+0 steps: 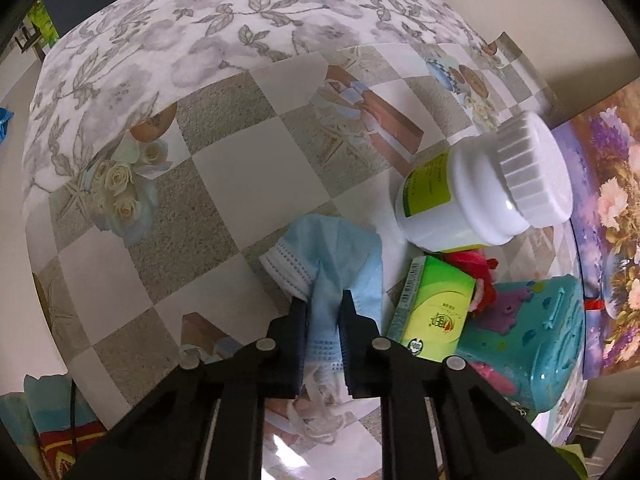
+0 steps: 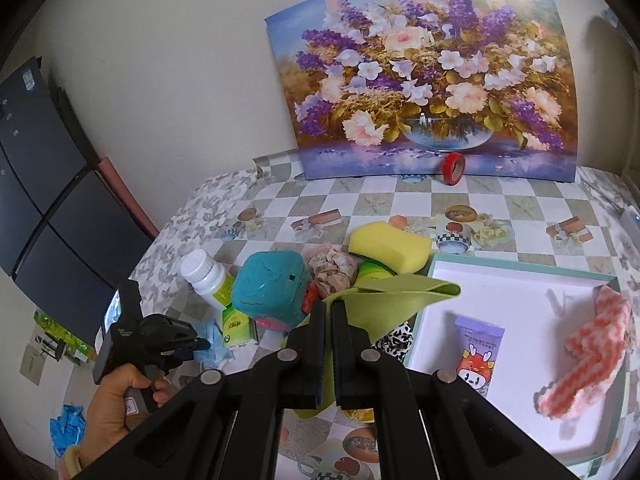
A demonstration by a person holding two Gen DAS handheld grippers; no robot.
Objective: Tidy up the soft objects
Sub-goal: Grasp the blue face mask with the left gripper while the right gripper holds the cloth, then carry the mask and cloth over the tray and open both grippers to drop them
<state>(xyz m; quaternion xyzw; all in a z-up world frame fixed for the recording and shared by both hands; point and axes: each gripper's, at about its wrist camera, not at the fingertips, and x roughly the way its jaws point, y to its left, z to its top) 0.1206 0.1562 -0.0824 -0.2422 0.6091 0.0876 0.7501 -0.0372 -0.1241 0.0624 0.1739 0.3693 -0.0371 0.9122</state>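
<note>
My left gripper (image 1: 324,300) is shut on a light blue face mask (image 1: 332,256) that lies crumpled on the checkered tablecloth; the gripper also shows in the right wrist view (image 2: 200,344), held by a hand. My right gripper (image 2: 329,308) is shut on a green cloth (image 2: 392,292) and holds it above the table, next to the white tray (image 2: 520,296). In the tray lie a red-and-white cloth (image 2: 588,344) and a purple tube (image 2: 476,356). A yellow sponge (image 2: 390,246), a beige scrunchie (image 2: 334,266) and a black-and-white spotted fabric (image 2: 394,340) lie by the tray.
A white pill bottle (image 1: 476,192), a green box (image 1: 432,308) and a teal plastic toy (image 1: 536,336) with pink and red soft pieces stand close right of the mask. A flower painting (image 2: 428,96) leans on the wall, with a red tape roll (image 2: 454,168) before it.
</note>
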